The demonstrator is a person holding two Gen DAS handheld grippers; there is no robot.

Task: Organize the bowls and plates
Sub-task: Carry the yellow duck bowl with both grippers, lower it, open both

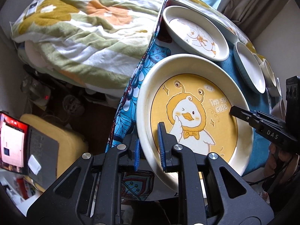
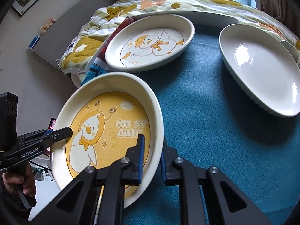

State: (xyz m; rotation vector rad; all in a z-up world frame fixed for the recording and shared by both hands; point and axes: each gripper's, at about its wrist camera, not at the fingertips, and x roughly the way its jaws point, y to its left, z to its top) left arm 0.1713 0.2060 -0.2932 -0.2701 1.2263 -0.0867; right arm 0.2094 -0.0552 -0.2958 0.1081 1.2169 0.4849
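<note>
A yellow duck plate (image 1: 195, 116) (image 2: 112, 129) with a white rim is held tilted above the teal cloth. My left gripper (image 1: 150, 148) is shut on its left rim, also seen in the right wrist view (image 2: 61, 132). My right gripper (image 2: 151, 157) is shut on the opposite rim, also seen in the left wrist view (image 1: 238, 112). A white oval duck plate (image 1: 196, 35) (image 2: 150, 41) lies behind it. A plain white oval bowl (image 2: 262, 71) (image 1: 249, 69) lies to the right on the cloth.
The teal cloth (image 2: 206, 112) covers the table; a patterned blue cloth (image 1: 131, 97) hangs off its left edge. A flowered quilt (image 1: 78, 30) lies on the bed to the left and behind. More white dishes (image 1: 270, 73) sit at the far right. A phone (image 1: 13, 140) sits low left.
</note>
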